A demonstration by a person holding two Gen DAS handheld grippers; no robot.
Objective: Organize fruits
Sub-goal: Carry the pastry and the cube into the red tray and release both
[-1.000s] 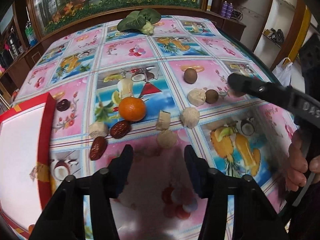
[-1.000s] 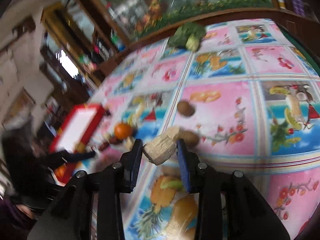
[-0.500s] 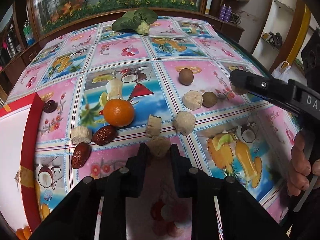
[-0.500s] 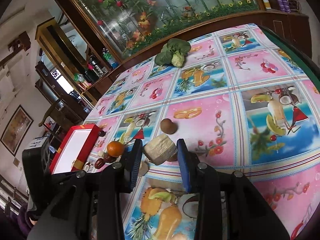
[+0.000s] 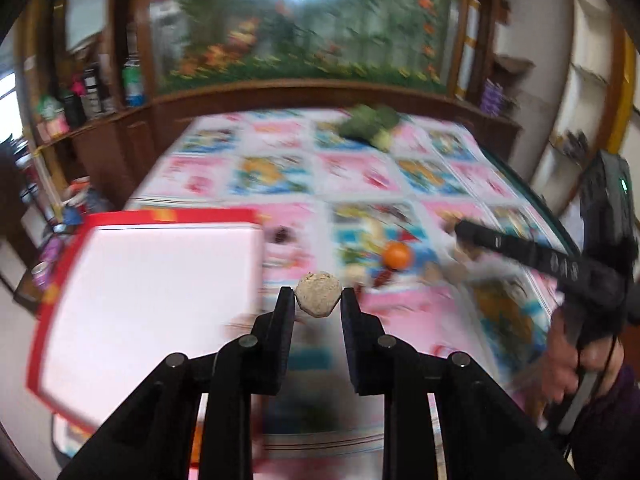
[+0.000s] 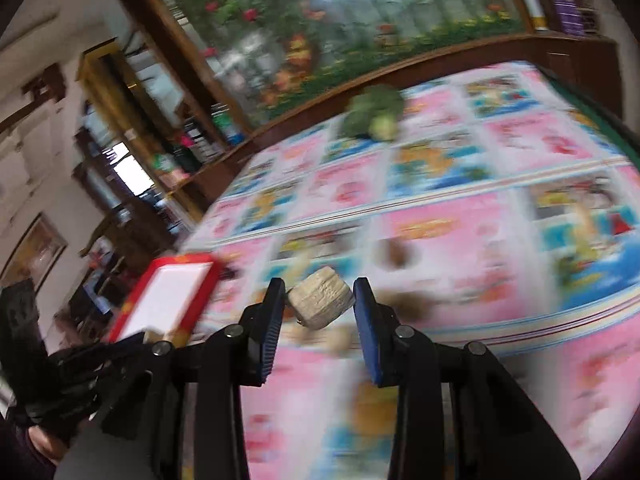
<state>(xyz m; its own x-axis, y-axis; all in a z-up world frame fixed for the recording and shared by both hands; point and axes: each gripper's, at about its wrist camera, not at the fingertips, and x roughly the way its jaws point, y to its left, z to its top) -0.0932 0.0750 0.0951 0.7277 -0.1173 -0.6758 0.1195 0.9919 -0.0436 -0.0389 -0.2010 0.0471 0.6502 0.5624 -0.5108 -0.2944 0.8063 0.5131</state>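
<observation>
My left gripper (image 5: 318, 300) is shut on a pale, rough round fruit piece (image 5: 318, 294), held up above the table, just right of the red-rimmed white tray (image 5: 160, 280). In the right wrist view my right gripper (image 6: 320, 300) is shut on a pale ridged chunk (image 6: 322, 300), lifted over the fruit-print tablecloth (image 6: 460, 208). The same tray (image 6: 170, 300) lies to its left. An orange (image 5: 396, 255) and blurred dark and pale pieces lie on the cloth beyond the left gripper. The right gripper's black bar (image 5: 520, 248) crosses the left wrist view at right.
A green leafy vegetable (image 5: 370, 124) lies at the table's far end. A brown round fruit (image 6: 394, 254) sits on the cloth ahead of the right gripper. Wooden cabinets and shelves ring the table. A hand (image 5: 576, 356) grips the right tool.
The left gripper closed on the round pale piece, lifted it off the cloth and swung left toward the tray. The right gripper kept its chunk and shifted a little.
</observation>
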